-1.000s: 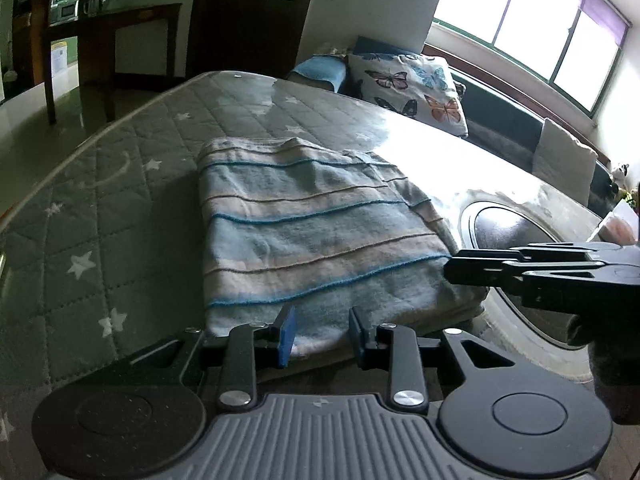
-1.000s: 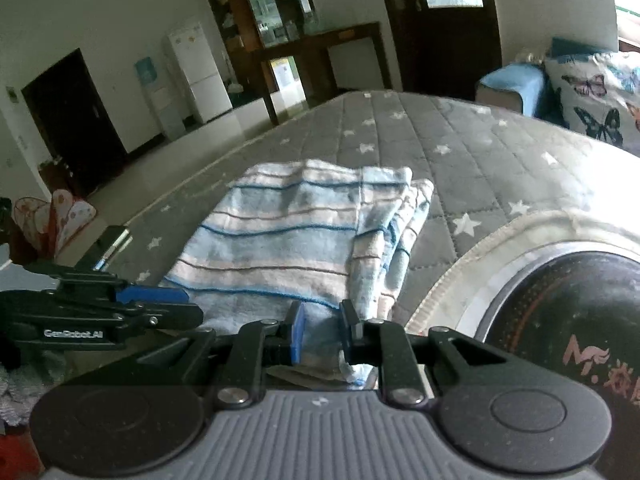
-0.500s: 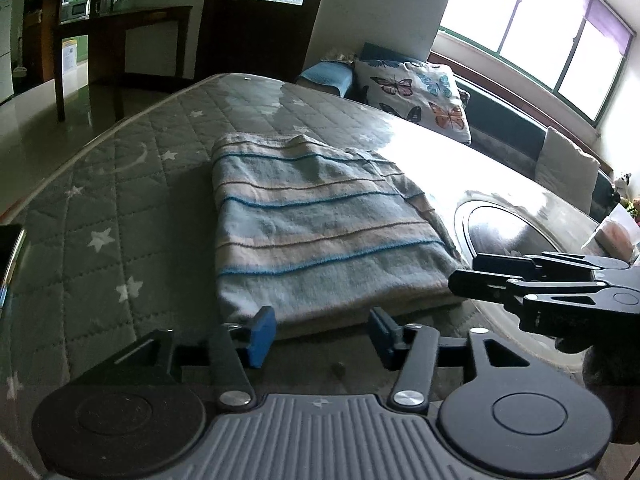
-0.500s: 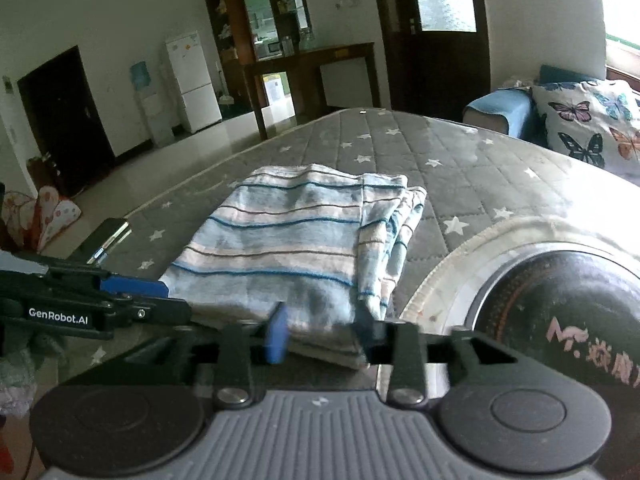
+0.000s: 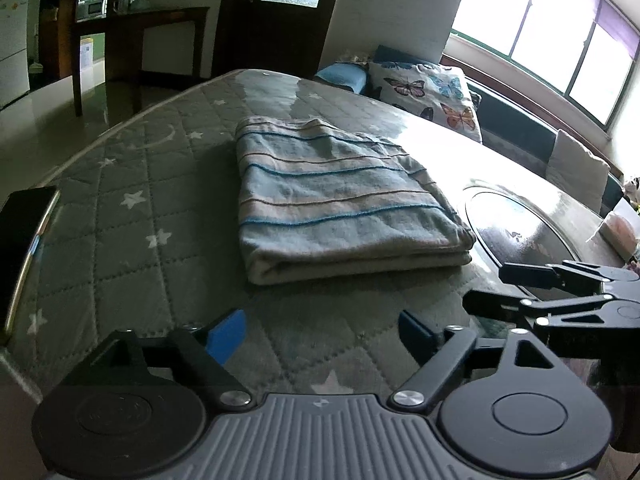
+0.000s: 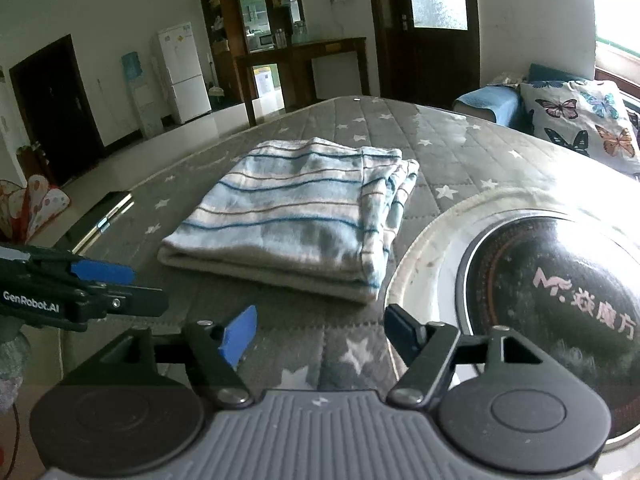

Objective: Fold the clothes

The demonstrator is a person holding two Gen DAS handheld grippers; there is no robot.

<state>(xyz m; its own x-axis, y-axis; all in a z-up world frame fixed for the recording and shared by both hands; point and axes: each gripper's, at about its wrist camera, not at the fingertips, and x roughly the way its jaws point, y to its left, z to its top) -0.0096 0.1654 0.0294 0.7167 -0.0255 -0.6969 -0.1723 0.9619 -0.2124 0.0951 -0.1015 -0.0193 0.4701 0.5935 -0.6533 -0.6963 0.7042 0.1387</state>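
Observation:
A folded blue and white striped garment [image 5: 340,200] lies flat on the grey star-quilted table cover [image 5: 120,240]; it also shows in the right wrist view [image 6: 296,216]. My left gripper [image 5: 320,336] is open and empty, a short way back from the garment's near edge. My right gripper [image 6: 320,336] is open and empty, also back from the near edge. Each gripper shows in the other's view, the right one [image 5: 560,292] at the right and the left one [image 6: 80,288] at the left.
A dark phone [image 5: 24,248] lies at the table's left edge, also seen in the right wrist view [image 6: 100,220]. A round black cooktop [image 6: 560,300] is set in the table at the right. A butterfly cushion [image 5: 432,96] and sofa stand behind.
Both grippers have let go of the garment's near edge, opened wide and drawn back toward me. The garment now lies folded and still.

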